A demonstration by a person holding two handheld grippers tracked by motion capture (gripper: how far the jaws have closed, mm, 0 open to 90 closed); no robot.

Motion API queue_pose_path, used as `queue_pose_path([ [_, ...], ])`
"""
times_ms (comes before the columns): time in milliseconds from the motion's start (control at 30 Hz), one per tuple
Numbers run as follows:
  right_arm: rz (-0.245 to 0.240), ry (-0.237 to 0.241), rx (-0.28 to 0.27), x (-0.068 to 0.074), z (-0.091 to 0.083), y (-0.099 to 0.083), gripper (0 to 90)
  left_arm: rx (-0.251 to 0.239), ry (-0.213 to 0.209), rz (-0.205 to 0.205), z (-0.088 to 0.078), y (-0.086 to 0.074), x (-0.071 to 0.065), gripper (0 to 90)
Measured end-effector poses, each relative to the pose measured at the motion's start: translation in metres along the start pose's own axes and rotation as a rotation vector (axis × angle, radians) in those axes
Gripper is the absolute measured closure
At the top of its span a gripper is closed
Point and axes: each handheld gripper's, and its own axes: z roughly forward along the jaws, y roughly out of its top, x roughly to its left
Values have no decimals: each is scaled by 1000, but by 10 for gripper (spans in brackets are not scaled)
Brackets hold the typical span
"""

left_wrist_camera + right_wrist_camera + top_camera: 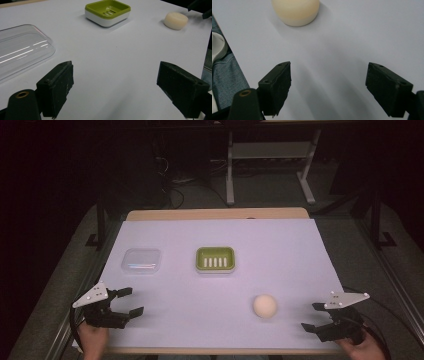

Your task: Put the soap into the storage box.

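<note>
A round cream soap bar (264, 306) (176, 20) (295, 11) lies on the white sheet at the front right. A green soap dish (215, 259) (107, 12) with a white base sits mid-table. A clear plastic lid (142, 261) (20, 50) rests left of it. My left gripper (128, 301) (115, 87) hovers at the front left corner, open and empty. At the front right my right gripper (313, 316) (328, 87) stands open with nothing between its fingers, pointing toward the soap a short way off.
The white sheet (220, 285) covers a wooden table whose far edge (215, 214) shows. Beyond it stand metal stand legs (230, 175) on a dark floor. Blue denim cloth (227, 75) shows below the table's front edge.
</note>
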Motion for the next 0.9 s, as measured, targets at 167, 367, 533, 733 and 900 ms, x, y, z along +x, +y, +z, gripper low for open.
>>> queue_pose_path([
  [167, -6, 2, -5, 1, 1, 2, 187, -4, 0, 6, -1, 0, -1, 132],
  [367, -7, 25, -9, 5, 4, 12, 156, -12, -2, 1, -2, 0, -1, 132],
  [533, -18, 54, 21, 9, 12, 26, 137, -13, -2, -4, -2, 0, -1, 132],
  [733, -23, 77, 24, 10, 20, 39, 137, -22, -1, -7, -4, 0, 0, 132],
  [900, -55, 101, 31, 15, 29, 51, 137, -31, 1, -14, -6, -1, 1, 132],
])
